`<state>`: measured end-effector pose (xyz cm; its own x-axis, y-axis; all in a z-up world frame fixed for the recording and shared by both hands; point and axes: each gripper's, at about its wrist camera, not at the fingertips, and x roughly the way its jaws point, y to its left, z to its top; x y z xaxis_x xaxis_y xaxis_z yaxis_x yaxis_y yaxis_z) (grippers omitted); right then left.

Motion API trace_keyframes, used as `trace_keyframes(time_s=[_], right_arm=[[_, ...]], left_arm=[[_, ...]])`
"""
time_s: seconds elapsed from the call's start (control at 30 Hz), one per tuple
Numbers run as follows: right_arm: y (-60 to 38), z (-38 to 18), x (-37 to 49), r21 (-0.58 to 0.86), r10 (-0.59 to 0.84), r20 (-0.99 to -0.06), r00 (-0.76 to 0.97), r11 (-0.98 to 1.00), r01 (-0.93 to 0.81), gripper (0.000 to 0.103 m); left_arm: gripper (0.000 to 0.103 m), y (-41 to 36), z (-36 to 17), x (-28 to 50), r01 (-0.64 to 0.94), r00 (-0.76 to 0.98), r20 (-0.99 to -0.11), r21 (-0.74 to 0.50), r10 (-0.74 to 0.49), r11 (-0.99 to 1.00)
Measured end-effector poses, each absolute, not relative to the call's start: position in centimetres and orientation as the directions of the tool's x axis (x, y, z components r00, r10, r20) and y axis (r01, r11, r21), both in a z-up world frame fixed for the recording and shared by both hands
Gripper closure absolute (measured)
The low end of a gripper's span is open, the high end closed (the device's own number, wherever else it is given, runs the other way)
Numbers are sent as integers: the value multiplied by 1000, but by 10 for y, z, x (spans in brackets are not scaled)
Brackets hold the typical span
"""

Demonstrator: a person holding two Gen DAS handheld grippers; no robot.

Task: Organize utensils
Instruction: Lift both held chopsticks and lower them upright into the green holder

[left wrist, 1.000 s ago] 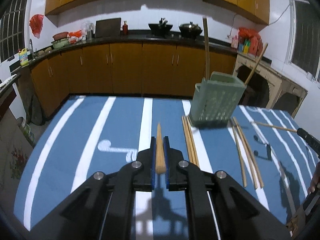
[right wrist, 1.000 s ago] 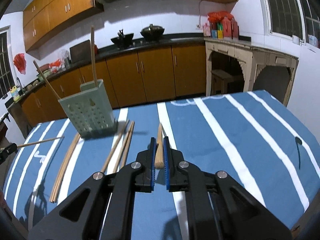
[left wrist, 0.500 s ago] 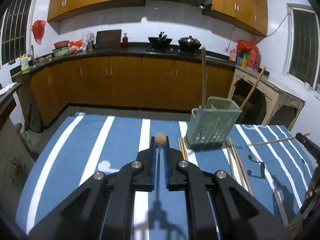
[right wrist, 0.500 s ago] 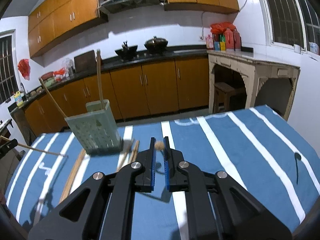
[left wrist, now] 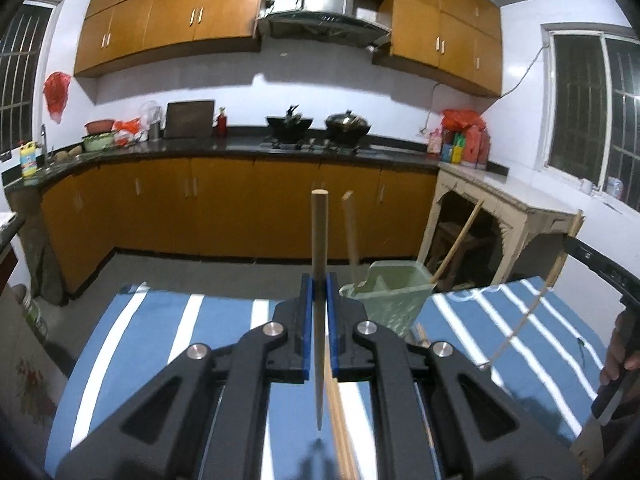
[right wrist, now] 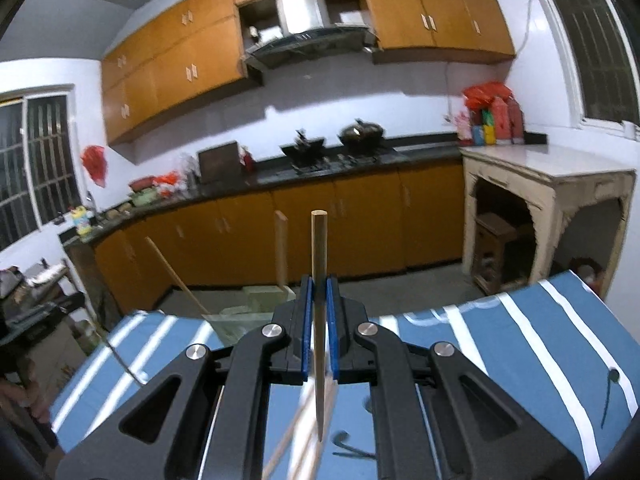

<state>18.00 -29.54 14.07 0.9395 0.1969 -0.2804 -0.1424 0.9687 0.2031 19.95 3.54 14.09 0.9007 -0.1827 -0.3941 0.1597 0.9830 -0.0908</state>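
You have swung both chopsticks from level to upright in one second, so each is ready to drop into the holder [left wrist: 394, 300]. The left gripper [left wrist: 319, 292] pinches its chopstick [left wrist: 319, 248], the right gripper [right wrist: 319, 294] pinches its own [right wrist: 319, 248]; long axes vertical, blunt ends up, tips toward the table [left wrist: 168, 320]

The right gripper [right wrist: 319, 296] hides the lower right of the green utensil basket [right wrist: 240, 316], itself smeared by motion blur. Loose chopsticks [right wrist: 298, 448] below the basket dissolve into pale streaks, their count unreadable. In the left wrist view, the left gripper [left wrist: 319, 292] covers the basket's [left wrist: 394, 300] left corner; right of the basket, a hand [left wrist: 624, 344] is cut by the frame edge.
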Motion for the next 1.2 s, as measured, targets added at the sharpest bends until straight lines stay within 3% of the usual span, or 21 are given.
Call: trace_keyframes(time_s=[0.23, 0.43, 0.97, 1.2], right_arm=[[-263, 194, 200, 177, 229, -119, 966, 962, -206, 95], [-251, 206, 236, 199, 209, -55, 976, 960, -194, 95], [-236, 144, 284, 190, 211, -155, 965, 965, -181, 95], [-232, 133, 289, 209, 227, -207, 952, 961, -183, 95]], left_arm=[[95, 3, 196, 214, 191, 947, -240, -111, -212, 975], [95, -25, 222, 247, 173, 971, -146, -129, -191, 976], [95, -39, 172, 315, 120, 973, -180, -144, -146, 982], [94, -35, 155, 326, 107, 958, -247, -155, -144, 982]])
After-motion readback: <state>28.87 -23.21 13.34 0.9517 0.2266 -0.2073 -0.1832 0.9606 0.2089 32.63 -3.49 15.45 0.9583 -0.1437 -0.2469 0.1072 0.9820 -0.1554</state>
